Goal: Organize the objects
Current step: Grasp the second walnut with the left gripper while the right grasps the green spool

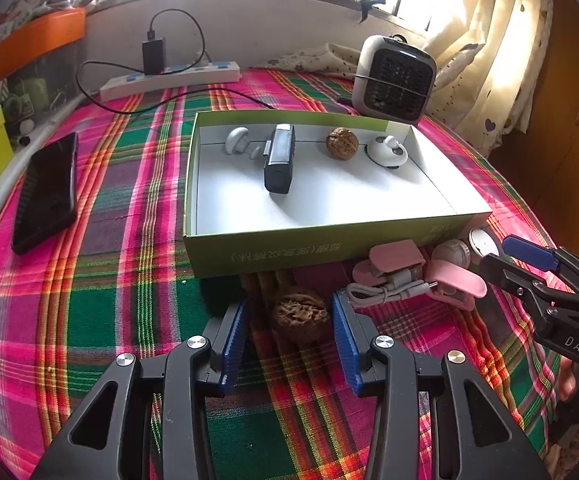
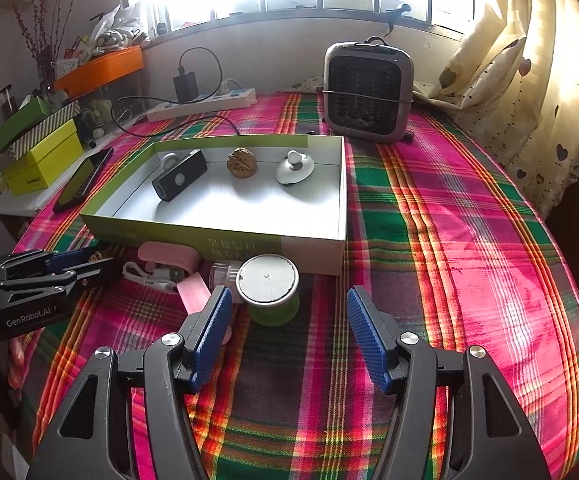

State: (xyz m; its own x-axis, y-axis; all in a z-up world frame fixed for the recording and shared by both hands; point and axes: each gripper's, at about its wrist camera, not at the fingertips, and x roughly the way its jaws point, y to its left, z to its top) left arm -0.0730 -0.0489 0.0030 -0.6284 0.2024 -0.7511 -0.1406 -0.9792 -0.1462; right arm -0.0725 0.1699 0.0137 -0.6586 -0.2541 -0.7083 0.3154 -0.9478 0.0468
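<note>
- A bench (image 1: pixel 89 208) under a plaid cloth stands by a bright window; a heater (image 1: pixel 395 80) sits at 1 o'clock and a phone (image 1: pixel 47 192) at 9 o'clock in the left wrist view.
- An open box (image 1: pixel 329 240) lies mid-bench and already holds a walnut, a black device and two small white items.
- A second walnut (image 1: pixel 299 314) lies on the cloth just outside the box's near wall, at 6 o'clock from it.
- The left gripper (image 1: pixel 291 334) points steeply down with its fingers apart on either side of this walnut; the pads do not appear to press it.
- The walnut looks light, hard and bumpy, so it may roll; a grip across its widest part seems best.
- A pink clip with a cable (image 1: pixel 413 280) lies at 3 o'clock from the walnut.
- The right gripper (image 2: pixel 289 336) slants down, fingers spread and empty; a green tub (image 2: pixel 269 292) stands just ahead at 11 o'clock.
</note>
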